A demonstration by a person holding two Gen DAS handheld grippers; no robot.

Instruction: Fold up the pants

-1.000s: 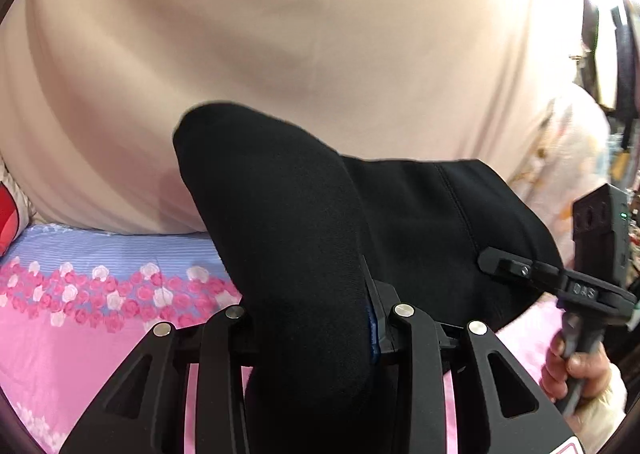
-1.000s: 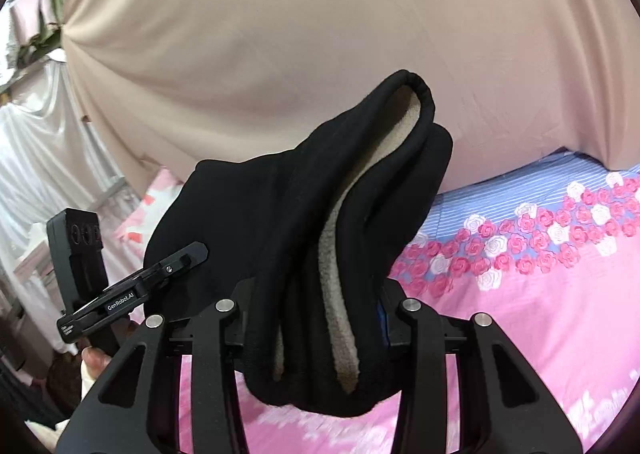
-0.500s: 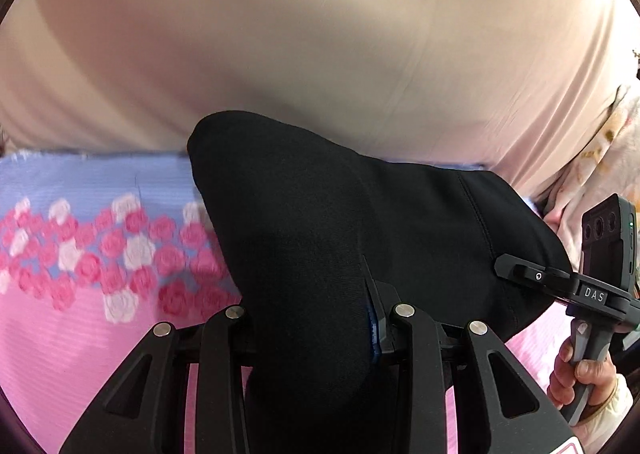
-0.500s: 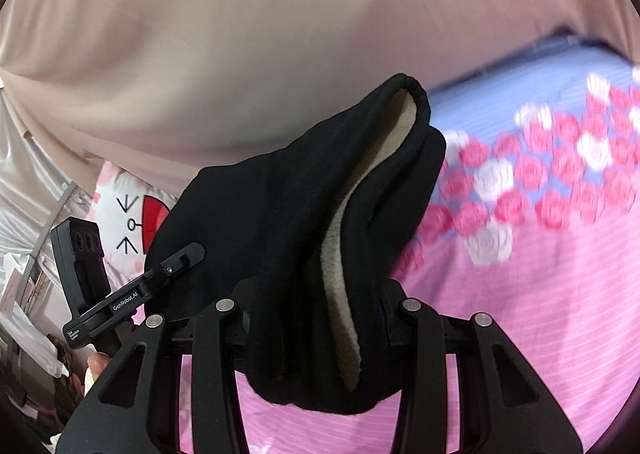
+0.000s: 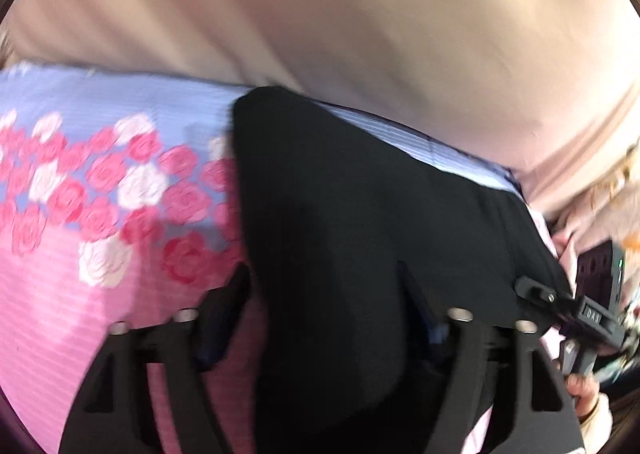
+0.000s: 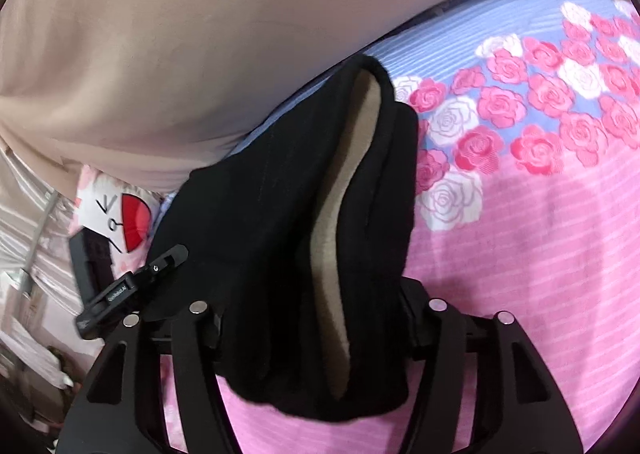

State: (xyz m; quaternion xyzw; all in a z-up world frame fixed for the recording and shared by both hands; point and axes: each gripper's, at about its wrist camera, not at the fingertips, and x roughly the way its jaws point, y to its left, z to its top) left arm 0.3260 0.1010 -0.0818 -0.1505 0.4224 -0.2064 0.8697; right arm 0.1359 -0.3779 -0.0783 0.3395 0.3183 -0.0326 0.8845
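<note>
The left hand-held gripper (image 5: 324, 306) is seen with its jaws just parted; the black fleece-lined pants (image 5: 360, 213) lie between them, clear of the left finger, contact with the other not determinable. The right hand-held gripper (image 6: 310, 318) has likewise just been opening, the pants (image 6: 288, 221) bunched between its jaws, pressure not discernible. The pants are draped over a rose-patterned bedsheet (image 6: 540, 234), near its far edge. A beige cloth (image 5: 320, 13) is noted beyond.
</note>
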